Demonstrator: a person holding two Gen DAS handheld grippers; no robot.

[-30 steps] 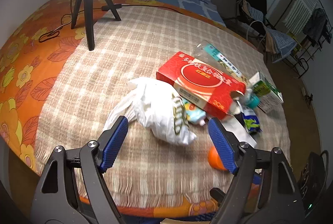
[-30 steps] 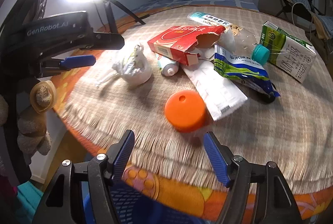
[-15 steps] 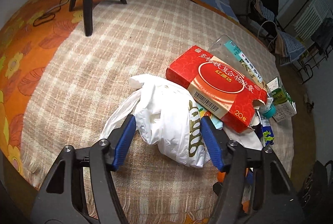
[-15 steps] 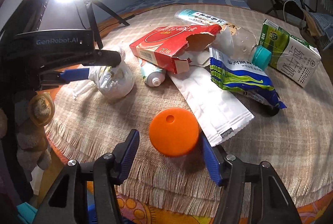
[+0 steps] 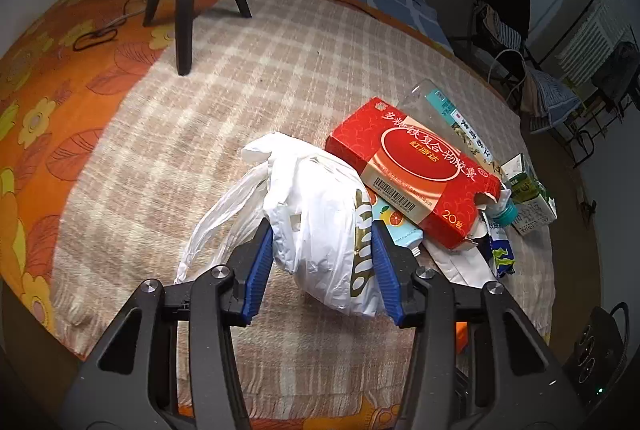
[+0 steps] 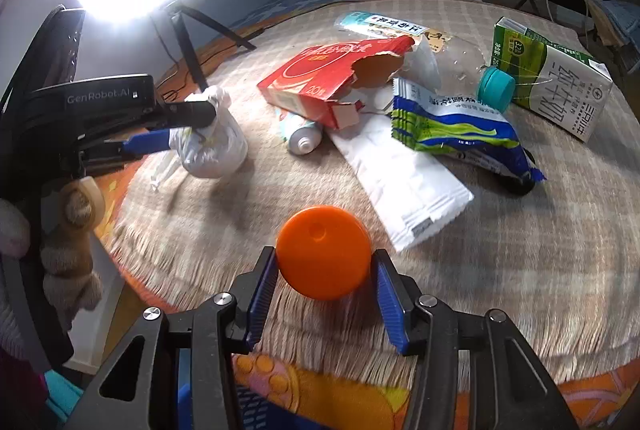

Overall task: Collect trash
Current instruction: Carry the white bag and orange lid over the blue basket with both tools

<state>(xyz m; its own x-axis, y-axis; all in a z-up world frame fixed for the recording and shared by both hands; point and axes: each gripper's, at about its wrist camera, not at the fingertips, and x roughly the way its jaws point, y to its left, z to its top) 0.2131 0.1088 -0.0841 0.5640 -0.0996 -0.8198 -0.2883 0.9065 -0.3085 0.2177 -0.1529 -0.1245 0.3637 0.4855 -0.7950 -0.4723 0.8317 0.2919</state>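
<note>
Two pieces are in hand so far: our left gripper has been closing and now squeezes the crumpled white plastic bag, while our right gripper pinches the round orange plastic lid. Both pieces rest on the checked beige blanket. Nothing is collected yet; the torn red cardboard box, green milk carton and wrappers remain.

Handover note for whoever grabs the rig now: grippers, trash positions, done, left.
Left gripper: jaws just closing around white plastic bag, pads at its sides.
Right gripper: jaws just closing around orange lid.
Still on the blanket: red box, tube, white pouch, blue-green wrapper, bottle, milk carton.
Done: nothing visibly collected.
Left: lift both, then the rest.
</note>
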